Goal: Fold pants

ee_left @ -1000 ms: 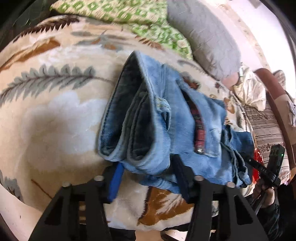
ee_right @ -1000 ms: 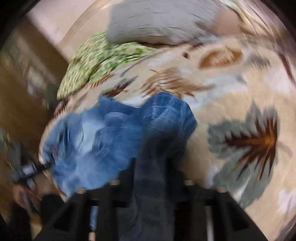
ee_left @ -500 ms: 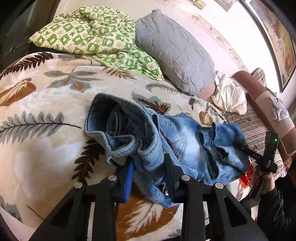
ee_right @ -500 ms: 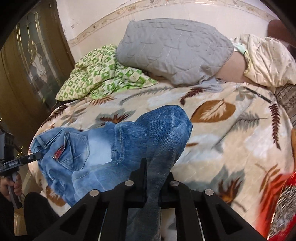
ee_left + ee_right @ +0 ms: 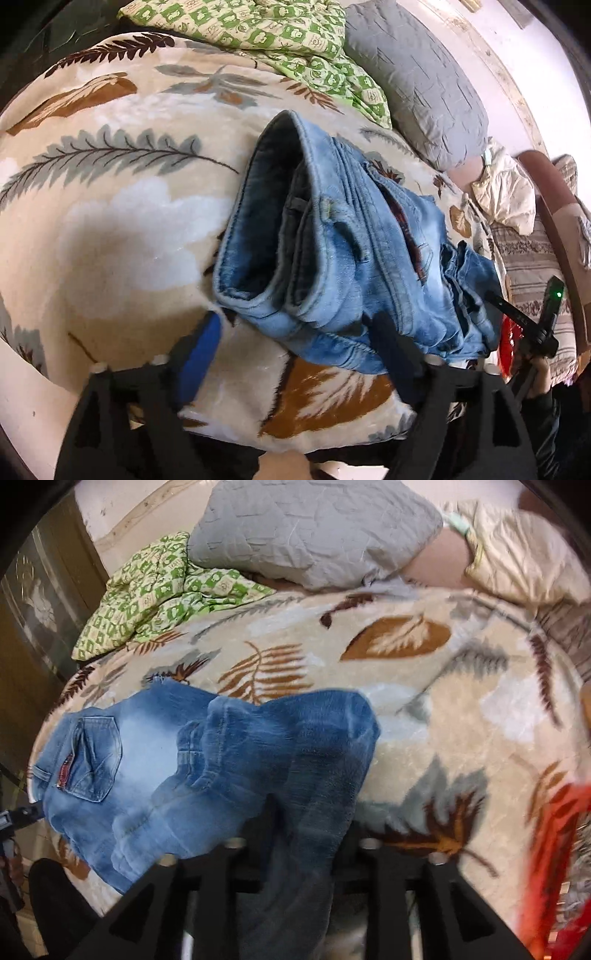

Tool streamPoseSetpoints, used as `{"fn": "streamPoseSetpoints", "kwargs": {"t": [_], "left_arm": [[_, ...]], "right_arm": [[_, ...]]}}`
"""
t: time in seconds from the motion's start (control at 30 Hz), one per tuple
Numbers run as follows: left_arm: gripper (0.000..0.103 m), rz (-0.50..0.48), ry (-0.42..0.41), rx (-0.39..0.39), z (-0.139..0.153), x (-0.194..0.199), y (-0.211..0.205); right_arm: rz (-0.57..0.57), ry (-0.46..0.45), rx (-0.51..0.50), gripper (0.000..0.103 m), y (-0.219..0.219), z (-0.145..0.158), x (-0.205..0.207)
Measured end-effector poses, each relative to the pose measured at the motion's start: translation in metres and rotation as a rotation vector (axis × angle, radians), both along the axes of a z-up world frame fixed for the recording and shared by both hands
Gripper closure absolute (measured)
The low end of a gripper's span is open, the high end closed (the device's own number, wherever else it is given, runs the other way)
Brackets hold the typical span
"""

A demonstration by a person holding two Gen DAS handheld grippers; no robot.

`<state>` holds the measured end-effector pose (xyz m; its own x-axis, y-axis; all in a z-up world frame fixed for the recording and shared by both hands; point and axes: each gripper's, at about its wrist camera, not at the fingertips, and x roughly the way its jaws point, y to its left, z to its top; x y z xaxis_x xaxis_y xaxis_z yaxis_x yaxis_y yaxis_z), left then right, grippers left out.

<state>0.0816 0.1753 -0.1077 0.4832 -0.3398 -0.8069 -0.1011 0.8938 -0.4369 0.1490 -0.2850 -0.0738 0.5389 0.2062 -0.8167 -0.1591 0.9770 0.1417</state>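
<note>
Pants (image 5: 207, 760) leg blurred between gripping fingers (image 5: 354, 834)

No readable text, brand or number anywhere, red tab (image 5: 63, 773) beside the back pocket of the jeans (image 5: 207, 771) too small and blurred to read

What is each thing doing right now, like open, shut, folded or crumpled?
Faded blue denim pants: partly folded, bunched on the bed.
Left hand-held gripper: open, fingers either side of the waistband.
Right hand-held gripper: shut on the pants.
Green checked quilt: crumpled.
Grey quilted pillow: lying flat.
</note>
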Motion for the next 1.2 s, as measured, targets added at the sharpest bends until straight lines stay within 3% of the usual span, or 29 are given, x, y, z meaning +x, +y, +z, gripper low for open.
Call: {"fn": "streamPoseSetpoints", "kwargs": {"t": [0.07, 0.1, 0.23, 0.37, 0.53, 0.63, 0.67, 0.77, 0.87, 1.0, 1.03, 1.07, 1.1, 1.2], "left_arm": [[0.011, 0.003, -0.009, -0.026, 0.001, -0.001, -0.005], [0.009, 0.001, -0.010, -0.039, 0.000, -0.002, -0.007], [0.008, 0.006, -0.003, -0.062, -0.004, 0.000, -0.016], [0.004, 0.094, -0.005, -0.133, -0.014, 0.008, -0.013], [0.000, 0.221, -0.052, -0.220, -0.024, 0.015, -0.007], [0.000, 0.217, -0.051, -0.243, -0.024, 0.019, -0.007], [0.004, 0.190, -0.053, -0.229, -0.022, 0.019, -0.008], [0.067, 0.181, -0.027, -0.196, -0.025, 0.018, -0.006], [0.068, 0.181, -0.013, -0.262, -0.034, 0.016, 0.005], [0.068, 0.146, -0.024, -0.181, -0.026, 0.017, -0.004], [0.068, 0.138, -0.025, -0.165, -0.025, 0.018, -0.006], [0.069, 0.132, -0.028, -0.151, -0.023, 0.018, -0.007], [0.070, 0.127, -0.035, -0.138, -0.022, 0.016, -0.006], [0.072, 0.087, -0.087, -0.043, -0.005, 0.015, -0.018]], "right_arm": [[0.006, -0.048, -0.004, 0.027, 0.005, 0.015, -0.005], [0.010, -0.090, -0.010, 0.025, 0.008, 0.026, -0.009], [0.035, -0.165, -0.041, 0.024, 0.024, 0.054, -0.021], [0.065, -0.199, -0.057, 0.022, 0.041, 0.067, -0.031], [0.093, -0.188, -0.102, 0.022, 0.051, 0.057, -0.037], [0.067, -0.157, -0.107, 0.022, 0.041, 0.045, -0.036], [0.043, -0.142, -0.099, 0.022, 0.034, 0.040, -0.033], [-0.044, -0.091, -0.051, 0.022, 0.009, 0.023, -0.023], [-0.111, -0.020, 0.040, 0.022, -0.016, 0.004, -0.009], [-0.124, 0.056, 0.159, 0.022, -0.030, -0.023, 0.008], [-0.098, 0.067, 0.212, 0.023, -0.029, -0.029, 0.010], [-0.069, 0.066, 0.251, 0.047, -0.027, -0.033, 0.012], [-0.025, 0.061, 0.254, 0.091, -0.020, -0.035, 0.012], [0.047, -0.013, 0.106, 0.092, 0.005, -0.025, 0.001]]}}
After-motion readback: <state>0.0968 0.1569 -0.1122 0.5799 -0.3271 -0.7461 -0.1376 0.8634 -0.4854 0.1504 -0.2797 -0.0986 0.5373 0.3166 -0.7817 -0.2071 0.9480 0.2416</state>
